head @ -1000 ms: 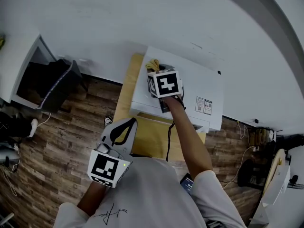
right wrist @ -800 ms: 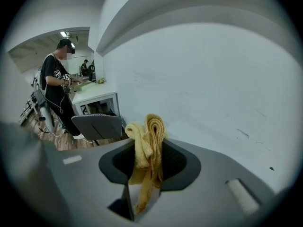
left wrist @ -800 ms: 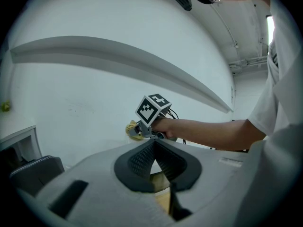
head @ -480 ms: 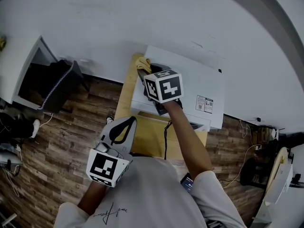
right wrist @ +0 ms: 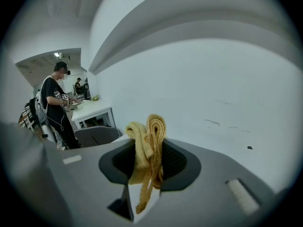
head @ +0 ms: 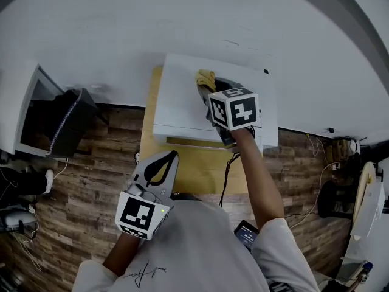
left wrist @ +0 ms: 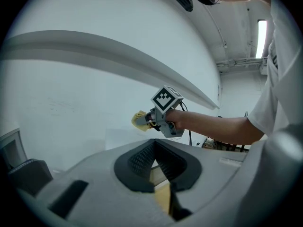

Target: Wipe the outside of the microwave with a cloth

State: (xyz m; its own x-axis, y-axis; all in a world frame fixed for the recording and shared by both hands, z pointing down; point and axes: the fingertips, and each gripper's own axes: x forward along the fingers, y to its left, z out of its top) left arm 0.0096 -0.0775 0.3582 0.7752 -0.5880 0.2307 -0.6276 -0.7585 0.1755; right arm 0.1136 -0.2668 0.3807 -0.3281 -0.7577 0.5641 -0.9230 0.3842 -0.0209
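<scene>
The white microwave [head: 182, 105] stands on a wooden table [head: 182, 172] against the wall. My right gripper [head: 211, 89] is over the back middle of its top, shut on a bunched yellow cloth [head: 205, 78] that rests on the top surface. In the right gripper view the cloth [right wrist: 147, 136] sticks up between the jaws of the right gripper [right wrist: 149, 162]. My left gripper [head: 170, 157] hangs low in front of the table, shut and holding nothing. The left gripper view looks past the left gripper [left wrist: 154, 167] at the right gripper [left wrist: 152, 122] and the cloth [left wrist: 139, 120].
A black chair [head: 70, 117] and a white desk [head: 21, 99] stand at the left. Cables [head: 316, 193] lie on the wood floor at the right. The white wall runs just behind the microwave. A person [right wrist: 57, 108] stands at a far desk.
My right gripper has slid the cloth from the top's back left corner rightward to the back middle. The left gripper has stayed put.
</scene>
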